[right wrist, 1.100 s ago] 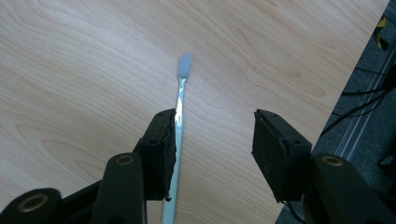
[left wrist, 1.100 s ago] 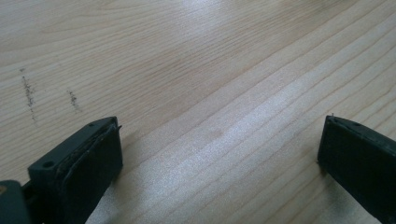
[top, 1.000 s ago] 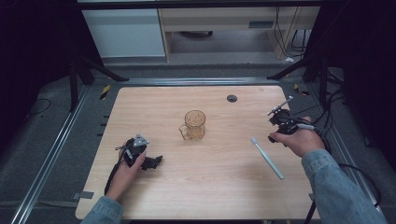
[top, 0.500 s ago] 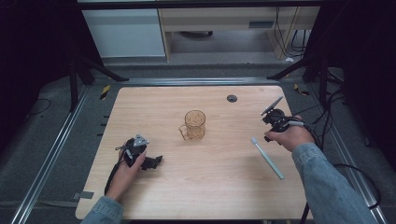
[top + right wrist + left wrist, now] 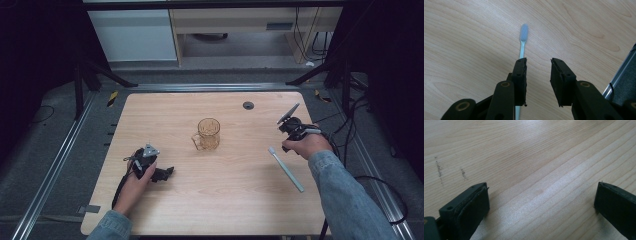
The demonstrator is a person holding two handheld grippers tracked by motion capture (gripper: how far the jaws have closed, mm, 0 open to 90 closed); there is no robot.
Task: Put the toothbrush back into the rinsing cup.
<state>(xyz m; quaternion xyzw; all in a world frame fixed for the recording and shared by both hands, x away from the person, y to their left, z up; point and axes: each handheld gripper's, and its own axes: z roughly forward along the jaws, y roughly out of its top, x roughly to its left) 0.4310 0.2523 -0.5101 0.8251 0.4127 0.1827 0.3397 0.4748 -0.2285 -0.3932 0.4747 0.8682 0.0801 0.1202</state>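
Note:
A pale blue toothbrush (image 5: 286, 169) lies on the wooden table (image 5: 225, 210) at the right, bristle end towards the middle. An amber glass mug (image 5: 208, 134) stands upright at the centre. My right gripper (image 5: 287, 144) hovers over the toothbrush's upper end. In the right gripper view the handle (image 5: 523, 42) runs under the left jaw, not between the jaws. The right gripper (image 5: 538, 61) has just been closing; a gap is left and it is open, with nothing in it. My left gripper (image 5: 162, 174) rests on the table at the left, wide open (image 5: 541, 192) over bare wood.
A black round grommet (image 5: 248, 105) sits in the table near the far edge. The table's right edge and metal rail (image 5: 621, 72) lie close beside the right gripper. Cables trail off the table's right side.
My right hand has moved left and slightly down, towards the toothbrush's bristle end. The left hand, the mug and the toothbrush have stayed put.

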